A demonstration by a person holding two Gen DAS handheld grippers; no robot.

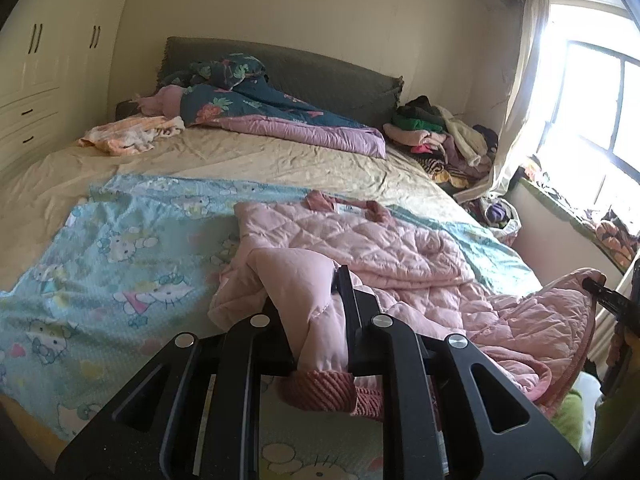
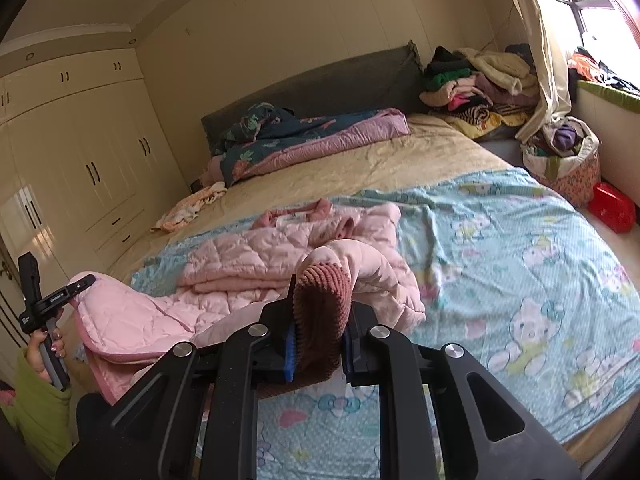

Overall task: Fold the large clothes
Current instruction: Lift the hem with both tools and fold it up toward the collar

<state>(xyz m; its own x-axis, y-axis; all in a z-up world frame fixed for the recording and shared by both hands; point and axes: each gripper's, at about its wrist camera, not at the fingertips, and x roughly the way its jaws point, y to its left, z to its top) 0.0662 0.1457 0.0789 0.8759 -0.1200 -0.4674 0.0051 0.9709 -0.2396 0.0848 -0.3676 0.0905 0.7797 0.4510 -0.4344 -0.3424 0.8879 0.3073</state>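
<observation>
A pink quilted jacket (image 1: 360, 240) lies crumpled on the blue Hello Kitty sheet (image 1: 100, 248) at the foot of the bed. It also shows in the right wrist view (image 2: 248, 256). My left gripper (image 1: 316, 312) is shut on a sleeve of the jacket, its ribbed dusty-pink cuff (image 1: 320, 392) hanging below the jaws. My right gripper (image 2: 320, 312) is shut on the other sleeve's ribbed cuff (image 2: 324, 304). Each gripper shows in the other's view, one at the right edge (image 1: 596, 286), one at the left edge (image 2: 84, 280), both pinching pink fabric.
A floral quilt (image 1: 260, 112) lies by the grey headboard (image 1: 320, 76). An orange-white cloth (image 1: 128, 136) is at the left. A clothes pile (image 1: 440, 136) sits at the far right corner. A bag of clothes (image 2: 564, 160) and a red container (image 2: 612, 206) stand by the window. Wardrobes (image 2: 80, 160) line the left wall.
</observation>
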